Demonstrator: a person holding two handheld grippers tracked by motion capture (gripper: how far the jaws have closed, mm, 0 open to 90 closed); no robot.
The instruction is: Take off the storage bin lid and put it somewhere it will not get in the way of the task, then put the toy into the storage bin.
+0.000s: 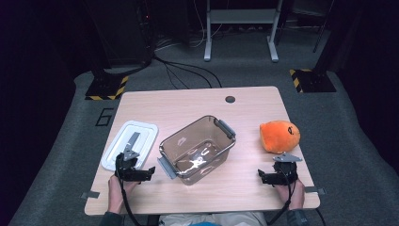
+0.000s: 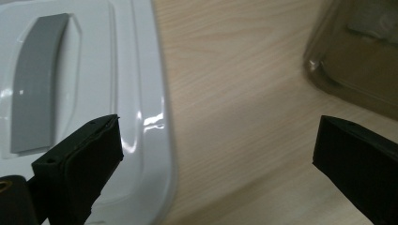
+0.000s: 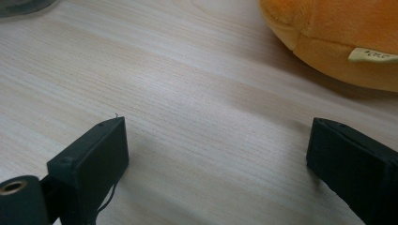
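L gripper (image 1: 133, 170) jaws wide apart, empty, over white lid (image 1: 141, 134) edge; R gripper (image 1: 275, 175) likewise gaping, near orange plush toy (image 1: 280, 136); clear bin (image 1: 197, 148) between.

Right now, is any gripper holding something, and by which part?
Nothing is held. The left gripper is open beside the white lid; the right gripper is open near the orange plush toy.

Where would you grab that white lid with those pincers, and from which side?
Probably by the grey handle, the raised strip along the middle of the white lid. The lid lies flat on the table, so its thin rim offers little to pinch. The left gripper, jaws open, sits beside it and could come down from above, one jaw on each long side of the handle.
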